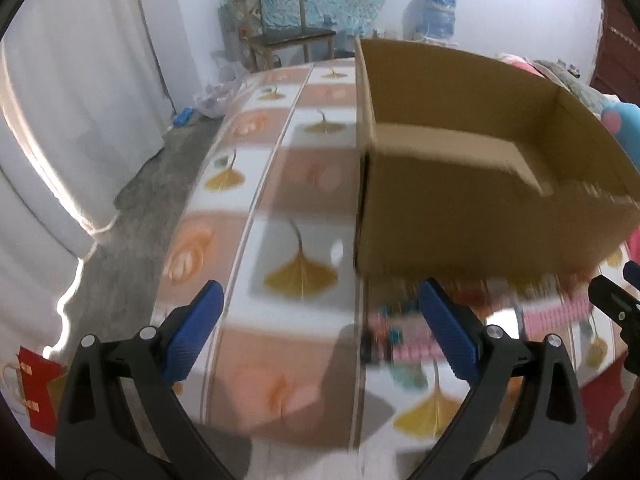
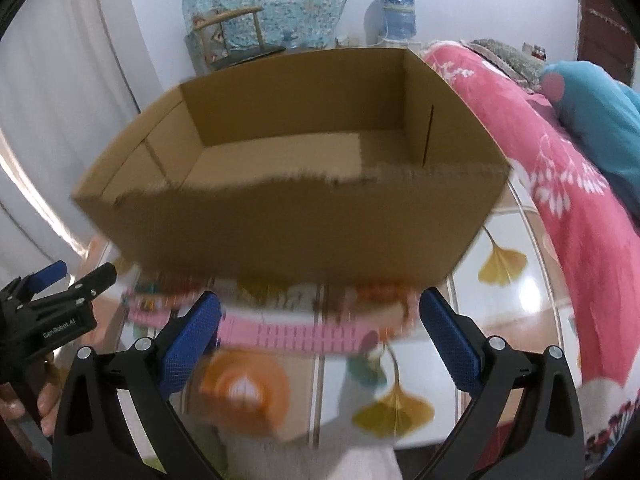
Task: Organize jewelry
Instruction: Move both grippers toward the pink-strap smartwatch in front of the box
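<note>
Both grippers gape, left gripper (image 1: 320, 320) and right gripper (image 2: 320, 320), facing cardboard box (image 2: 280, 216)

Left gripper (image 1: 320, 320): 2 black plastic arms with triangular cut-outs, round silver screws at the pivots, fingers (image 1: 196, 330) faced in blue cross-hatched pads. Right gripper (image 2: 320, 332): same black arms, silver screws, blue textured fingers (image 2: 450, 338). White "GenRobot.AI" lettering on the left gripper's black body. Bare skin of a hand (image 2: 44, 404) behind it.
</note>
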Demonstrator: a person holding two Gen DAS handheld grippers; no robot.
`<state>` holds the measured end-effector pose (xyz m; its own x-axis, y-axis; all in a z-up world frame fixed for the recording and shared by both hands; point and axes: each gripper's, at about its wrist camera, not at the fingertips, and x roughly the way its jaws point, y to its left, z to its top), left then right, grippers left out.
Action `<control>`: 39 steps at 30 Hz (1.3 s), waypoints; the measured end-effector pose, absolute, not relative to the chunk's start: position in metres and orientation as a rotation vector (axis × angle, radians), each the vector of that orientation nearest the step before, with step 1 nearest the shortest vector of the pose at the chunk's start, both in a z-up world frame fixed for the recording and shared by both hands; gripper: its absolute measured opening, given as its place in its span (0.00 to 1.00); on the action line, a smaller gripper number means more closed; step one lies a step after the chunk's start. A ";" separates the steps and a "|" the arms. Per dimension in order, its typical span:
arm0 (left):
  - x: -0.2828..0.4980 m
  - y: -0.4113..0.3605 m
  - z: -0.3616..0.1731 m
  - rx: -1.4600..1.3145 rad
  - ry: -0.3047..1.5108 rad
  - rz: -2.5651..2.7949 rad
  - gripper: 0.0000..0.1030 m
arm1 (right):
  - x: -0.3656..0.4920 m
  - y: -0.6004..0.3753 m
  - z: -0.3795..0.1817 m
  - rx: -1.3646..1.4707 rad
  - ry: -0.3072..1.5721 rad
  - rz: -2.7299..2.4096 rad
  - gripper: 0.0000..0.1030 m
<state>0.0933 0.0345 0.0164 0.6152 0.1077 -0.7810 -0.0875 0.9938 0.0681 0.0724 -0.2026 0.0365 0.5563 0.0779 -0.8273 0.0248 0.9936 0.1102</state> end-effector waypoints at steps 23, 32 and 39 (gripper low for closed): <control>0.142 0.026 0.016 0.029 0.885 0.091 0.92 | 0.130 -0.219 0.037 0.096 0.877 0.005 0.94; 0.084 0.046 0.025 -0.076 0.767 -0.128 0.92 | 0.069 -0.234 0.067 0.001 0.749 0.029 0.94; 0.052 0.054 0.017 -0.127 0.820 -0.228 0.92 | 0.045 -0.244 0.060 0.095 0.819 0.158 0.94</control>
<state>0.0518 0.0537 0.0174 0.6598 -0.2503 -0.7085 0.1522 0.9679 -0.2001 0.0453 -0.2442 0.0596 0.6719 0.1767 -0.7192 -0.1030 0.9840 0.1456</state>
